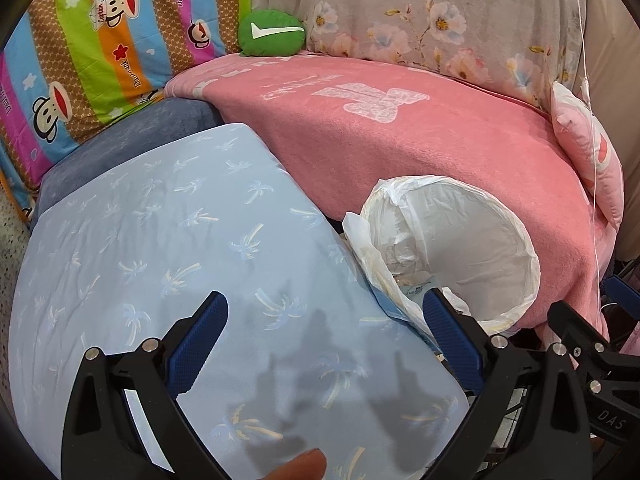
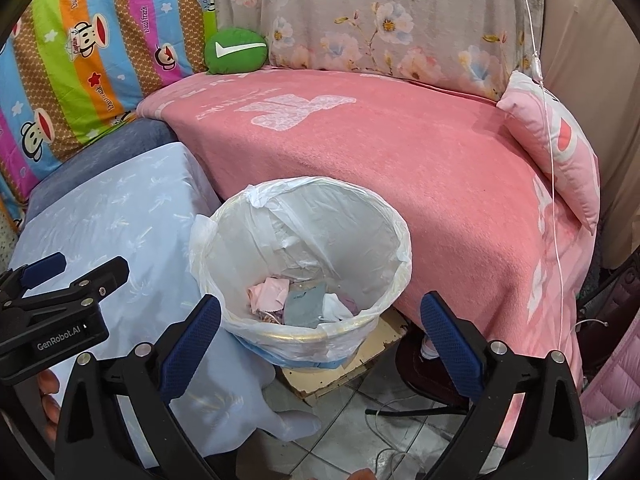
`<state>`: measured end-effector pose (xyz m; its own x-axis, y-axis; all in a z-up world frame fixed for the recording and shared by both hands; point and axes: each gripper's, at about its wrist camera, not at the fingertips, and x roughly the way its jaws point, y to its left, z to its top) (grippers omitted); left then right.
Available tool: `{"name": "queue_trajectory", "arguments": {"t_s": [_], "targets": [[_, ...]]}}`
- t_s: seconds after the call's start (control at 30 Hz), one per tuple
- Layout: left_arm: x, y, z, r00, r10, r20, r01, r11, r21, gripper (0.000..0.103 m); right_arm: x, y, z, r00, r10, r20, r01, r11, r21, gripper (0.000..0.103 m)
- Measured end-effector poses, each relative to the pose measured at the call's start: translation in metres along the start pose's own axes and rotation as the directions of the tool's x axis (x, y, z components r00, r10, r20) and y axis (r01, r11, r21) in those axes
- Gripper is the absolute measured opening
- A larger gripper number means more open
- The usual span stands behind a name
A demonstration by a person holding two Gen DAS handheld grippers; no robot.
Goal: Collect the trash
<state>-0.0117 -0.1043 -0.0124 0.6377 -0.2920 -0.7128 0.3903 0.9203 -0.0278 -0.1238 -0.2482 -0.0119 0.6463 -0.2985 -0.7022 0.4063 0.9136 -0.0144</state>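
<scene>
Bedding in pink fleece (image 2: 400, 168) and pale blue palm-print cotton (image 2: 120, 216) flanks the round bin lined with a white plastic bag (image 2: 396, 248), which is set on the floor between them. Crumpled paper scraps (image 2: 304, 304) are seen at its bottom. The bin lies directly ahead of and below the right gripper (image 2: 320, 344), whose jaws are spread wide with nothing between them. The left gripper (image 1: 326, 344), also spread and empty, is offset over the blue cover.

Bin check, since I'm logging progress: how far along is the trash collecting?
Done: the lined bin already holds scraps at its bottom. In hand: nothing; the right tongs stand wide open and empty over the bin, and the left tongs are open and empty above the blue cover. Left: no loose trash shows on the cover or the pink blanket; anything elsewhere is out of view.
</scene>
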Motion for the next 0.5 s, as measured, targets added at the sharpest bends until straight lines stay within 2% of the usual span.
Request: {"name": "queue_trajectory", "arguments": {"t_s": [0.5], "targets": [[0.0013, 0.0003, -0.0048, 1.000, 0.013, -0.011, -0.014, 1.000, -0.014, 0.094, -0.0038, 0.0012, -0.0058, 1.000, 0.000, -0.004, 0.000, 1.000, -0.008, 0.097]]}}
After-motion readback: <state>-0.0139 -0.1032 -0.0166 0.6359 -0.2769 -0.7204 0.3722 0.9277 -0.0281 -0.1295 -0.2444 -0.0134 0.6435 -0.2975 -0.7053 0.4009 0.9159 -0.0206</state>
